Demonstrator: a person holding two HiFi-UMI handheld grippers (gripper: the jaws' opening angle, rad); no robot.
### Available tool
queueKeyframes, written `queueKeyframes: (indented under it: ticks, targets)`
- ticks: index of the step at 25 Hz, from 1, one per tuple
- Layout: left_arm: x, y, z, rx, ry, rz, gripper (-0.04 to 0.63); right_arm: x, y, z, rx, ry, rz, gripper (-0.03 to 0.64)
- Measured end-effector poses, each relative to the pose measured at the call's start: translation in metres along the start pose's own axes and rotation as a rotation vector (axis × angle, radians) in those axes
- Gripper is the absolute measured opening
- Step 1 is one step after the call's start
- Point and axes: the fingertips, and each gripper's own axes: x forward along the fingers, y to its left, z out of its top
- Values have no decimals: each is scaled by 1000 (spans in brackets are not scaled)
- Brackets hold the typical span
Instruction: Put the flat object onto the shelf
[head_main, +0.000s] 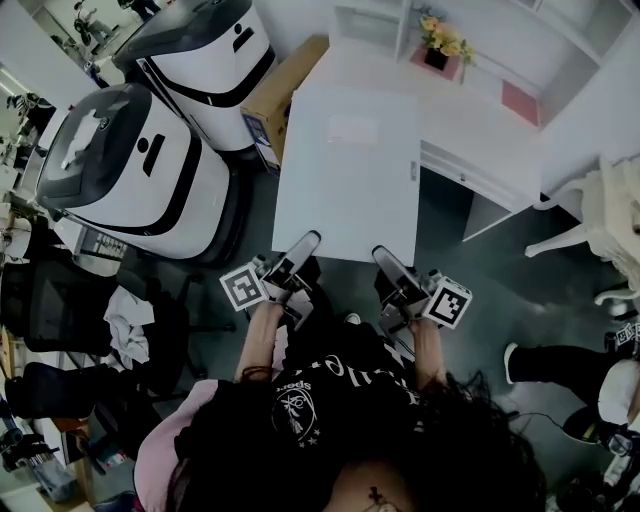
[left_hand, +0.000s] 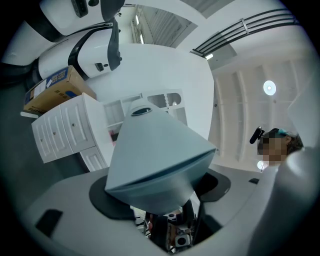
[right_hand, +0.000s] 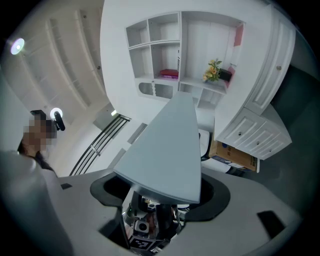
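Observation:
A large flat white board is held out level in front of the person, one gripper on each side of its near edge. My left gripper is shut on the near left part and my right gripper on the near right part. In the left gripper view the board fills the middle as a grey wedge between the jaws. It looks much the same in the right gripper view, where the board points at the white shelf unit. That shelf stands beyond the board's far edge.
The shelf holds yellow flowers in a pot and pink items. Below it is a white drawer cabinet. Two white and black machines and a cardboard box stand at the left, a white chair at the right.

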Motion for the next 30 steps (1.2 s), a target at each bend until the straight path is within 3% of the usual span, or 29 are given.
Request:
queueKeyframes:
  ticks: [11,20,30]
  targets:
    - [39,46,51,-9,22,11,338,51,-44,33,17,-10,-21,318]
    - [98,98,155,-45,77,-12,339,154,-87,85,6,-69,-58,318]
    - [123,152,264,-77,127,-17,339,263,-130,102,22,-135,-90,318]
